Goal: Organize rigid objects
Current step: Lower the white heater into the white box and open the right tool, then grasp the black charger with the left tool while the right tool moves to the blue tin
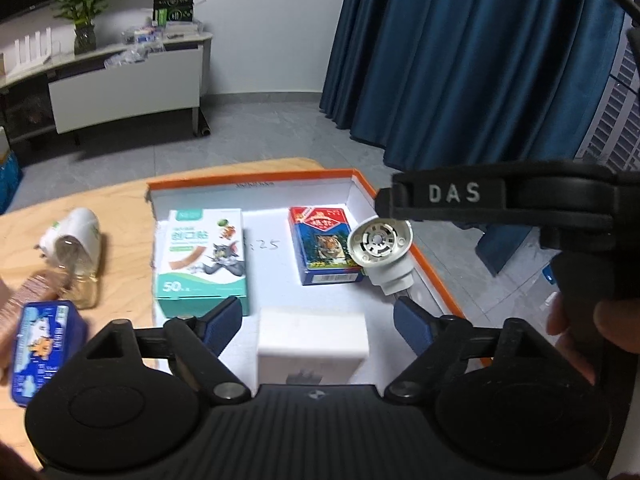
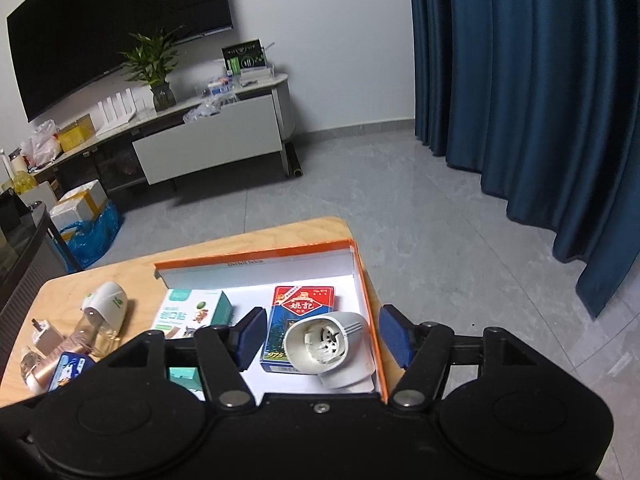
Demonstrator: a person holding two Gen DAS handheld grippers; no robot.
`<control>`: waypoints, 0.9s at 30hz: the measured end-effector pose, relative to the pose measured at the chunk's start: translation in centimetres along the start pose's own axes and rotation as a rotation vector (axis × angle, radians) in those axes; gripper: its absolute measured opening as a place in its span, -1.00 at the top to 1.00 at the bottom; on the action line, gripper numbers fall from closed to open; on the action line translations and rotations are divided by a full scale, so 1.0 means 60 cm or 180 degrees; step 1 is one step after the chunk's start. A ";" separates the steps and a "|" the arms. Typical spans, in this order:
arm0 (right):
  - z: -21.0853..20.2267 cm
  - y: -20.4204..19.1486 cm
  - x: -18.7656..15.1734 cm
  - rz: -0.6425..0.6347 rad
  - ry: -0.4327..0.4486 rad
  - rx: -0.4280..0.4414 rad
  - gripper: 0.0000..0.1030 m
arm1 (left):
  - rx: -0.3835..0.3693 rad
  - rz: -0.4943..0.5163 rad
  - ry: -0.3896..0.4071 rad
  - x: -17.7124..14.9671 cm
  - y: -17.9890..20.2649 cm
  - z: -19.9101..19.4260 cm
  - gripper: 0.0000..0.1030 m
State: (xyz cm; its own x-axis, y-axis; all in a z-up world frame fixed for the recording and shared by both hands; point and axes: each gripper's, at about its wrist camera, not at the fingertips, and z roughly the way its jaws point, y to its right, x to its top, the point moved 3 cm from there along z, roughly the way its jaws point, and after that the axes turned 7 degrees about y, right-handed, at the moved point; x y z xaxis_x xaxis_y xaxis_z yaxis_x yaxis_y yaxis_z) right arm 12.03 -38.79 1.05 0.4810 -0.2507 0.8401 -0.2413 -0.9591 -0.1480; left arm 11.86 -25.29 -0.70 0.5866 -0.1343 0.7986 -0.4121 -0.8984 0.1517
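Right tool (image 2: 322, 336) wide open above white plug-in device (image 2: 326, 346) in orange tray (image 2: 370, 292); left tool (image 1: 318, 320) wide open, empty.

Tray (image 1: 436, 276): orange rim, white inside. In it, far left: teal-and-white plaster box (image 1: 202, 258) with a grey cartoon cat. Far right: card box (image 1: 322, 246), red top, blue body, tiger picture. By the right rim: off-white plug-in device (image 2: 326, 346). Near edge: plain white box (image 1: 312, 344). Left of tray: wooden table (image 1: 120, 216), light tan; blue tin (image 1: 44, 350), white cartoon print.
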 end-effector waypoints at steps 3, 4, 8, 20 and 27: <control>-0.015 -0.008 -0.006 -0.0023 0.0033 -0.0023 -0.51 | 0.0134 0.0022 0.0014 0.000 -0.006 -0.017 -0.74; -0.020 -0.011 -0.009 -0.0025 0.0032 -0.0026 -0.51 | 0.0181 0.0026 0.0019 0.000 -0.011 -0.022 -0.78; -0.033 -0.019 -0.021 -0.0012 0.0013 -0.0009 -0.54 | 0.0312 0.0053 0.0042 -0.003 -0.028 -0.041 -0.87; -0.057 -0.064 -0.064 -0.0050 -0.0113 0.0133 -0.63 | 0.0516 -0.0221 0.0054 -0.039 -0.095 -0.101 -0.92; -0.062 -0.109 -0.081 -0.0165 -0.0167 0.0267 -0.63 | 0.0679 -0.0374 0.0068 -0.057 -0.150 -0.137 -0.92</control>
State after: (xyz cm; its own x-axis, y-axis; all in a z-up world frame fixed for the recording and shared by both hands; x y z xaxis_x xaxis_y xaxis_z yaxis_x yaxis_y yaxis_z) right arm 8.12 -30.83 -0.10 0.5350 -0.2047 0.8197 -0.1446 -0.9781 -0.1499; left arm 7.85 -13.31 -0.02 0.6061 -0.0170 0.7952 -0.1840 -0.9756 0.1194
